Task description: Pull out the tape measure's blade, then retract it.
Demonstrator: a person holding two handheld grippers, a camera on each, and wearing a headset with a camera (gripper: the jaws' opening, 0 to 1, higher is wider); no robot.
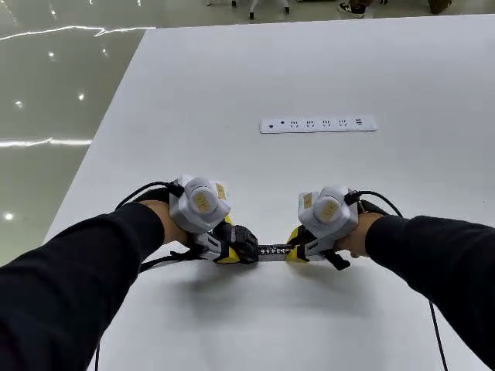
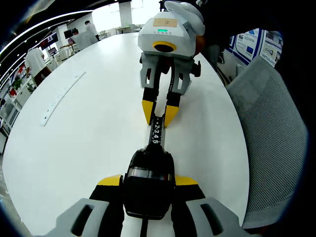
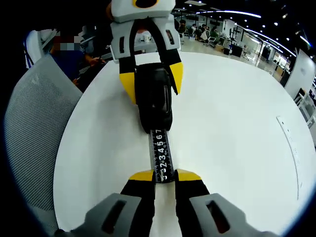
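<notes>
A black tape measure case [image 1: 242, 243] [image 2: 149, 181] [image 3: 154, 96] rests low over the white table, and my left gripper [image 1: 226, 249] [image 2: 148, 181] [image 3: 150, 81] is shut on its sides. A short length of the numbered blade [image 1: 274, 250] [image 2: 156, 132] [image 3: 160, 157] runs out from the case toward my right gripper [image 1: 297, 252] [image 3: 161, 176] [image 2: 161, 112], which is shut on the blade's end. About five or six marks of the blade show. The two grippers face each other, close together, near the table's front edge.
A white power strip [image 1: 318, 124] [image 2: 59, 98] [image 3: 290, 148] lies flat farther back on the white table [image 1: 232, 93]. A grey mesh chair [image 2: 271, 148] [image 3: 34, 143] stands by the table's edge. Several people stand far behind in the room.
</notes>
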